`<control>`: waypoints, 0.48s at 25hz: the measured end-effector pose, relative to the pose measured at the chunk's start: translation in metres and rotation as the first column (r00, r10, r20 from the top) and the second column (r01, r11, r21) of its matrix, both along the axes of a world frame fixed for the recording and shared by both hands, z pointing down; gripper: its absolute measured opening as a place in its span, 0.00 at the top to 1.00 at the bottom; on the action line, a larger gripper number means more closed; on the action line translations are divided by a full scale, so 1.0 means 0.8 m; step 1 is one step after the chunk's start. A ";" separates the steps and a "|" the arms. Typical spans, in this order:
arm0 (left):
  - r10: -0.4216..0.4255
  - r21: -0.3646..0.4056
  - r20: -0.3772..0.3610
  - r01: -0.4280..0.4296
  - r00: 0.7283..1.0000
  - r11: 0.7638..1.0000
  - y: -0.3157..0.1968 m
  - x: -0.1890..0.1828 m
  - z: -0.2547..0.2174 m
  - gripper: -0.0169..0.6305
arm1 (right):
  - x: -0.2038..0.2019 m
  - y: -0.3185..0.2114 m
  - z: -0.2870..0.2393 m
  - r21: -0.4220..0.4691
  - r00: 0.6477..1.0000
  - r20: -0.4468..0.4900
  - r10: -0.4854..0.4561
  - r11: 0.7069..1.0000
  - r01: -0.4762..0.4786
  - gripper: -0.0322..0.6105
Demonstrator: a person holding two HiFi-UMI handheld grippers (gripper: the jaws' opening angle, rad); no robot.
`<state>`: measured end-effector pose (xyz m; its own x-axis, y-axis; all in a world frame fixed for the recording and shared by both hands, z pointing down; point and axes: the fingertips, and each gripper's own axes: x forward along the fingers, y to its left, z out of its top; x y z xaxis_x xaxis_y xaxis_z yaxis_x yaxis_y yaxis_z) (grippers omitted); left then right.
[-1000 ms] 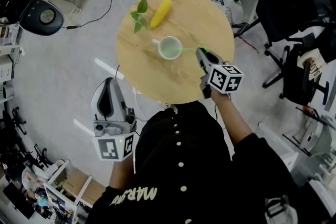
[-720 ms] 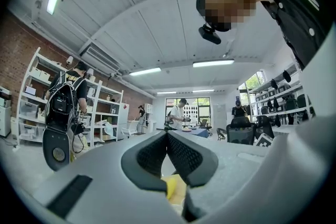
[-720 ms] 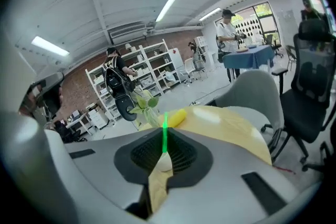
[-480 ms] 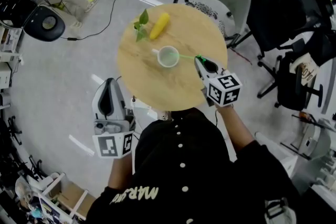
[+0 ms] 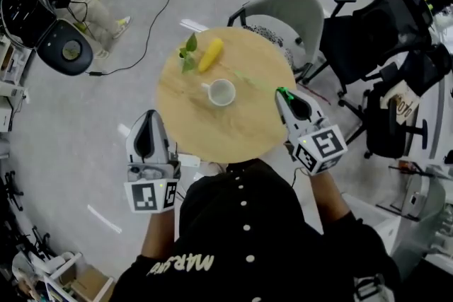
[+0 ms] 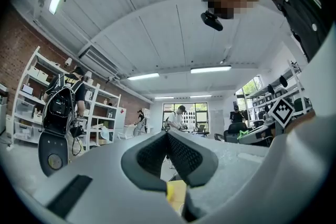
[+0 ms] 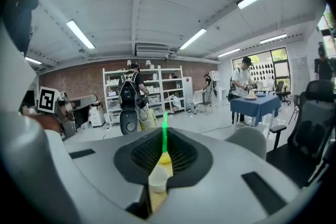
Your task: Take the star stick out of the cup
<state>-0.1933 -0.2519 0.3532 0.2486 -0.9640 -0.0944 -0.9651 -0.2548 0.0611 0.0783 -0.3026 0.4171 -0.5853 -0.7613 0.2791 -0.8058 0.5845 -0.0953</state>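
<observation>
My right gripper hovers over the right edge of the round wooden table, shut on the thin green star stick. The stick points away from the jaws toward the table's middle. In the head view it is only a faint green line and its star end is not clear. The white cup stands upright mid-table, left of the gripper, with the stick outside it. The right gripper view shows the cup below the jaws. My left gripper hangs off the table's near left edge, shut and empty.
A yellow corn cob and a green leafy sprig lie at the table's far left. A grey chair stands behind the table, and black office chairs crowd the right. A cable runs over the floor on the left.
My right gripper has pulled back to the right and toward me, and the green stick has come out of the cup with it. The left gripper has barely moved.
</observation>
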 end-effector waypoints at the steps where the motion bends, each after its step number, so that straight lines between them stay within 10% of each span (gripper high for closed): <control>1: -0.002 0.002 -0.001 0.002 1.000 1.000 0.002 -0.001 -0.003 0.98 | 0.005 0.005 -0.016 0.029 1.000 0.005 0.013 0.999 -0.013 0.92; 12: -0.012 0.033 0.013 0.012 1.000 0.999 0.006 -0.002 -0.043 0.98 | 0.057 0.040 -0.124 0.281 0.986 0.024 0.163 0.946 -0.163 0.92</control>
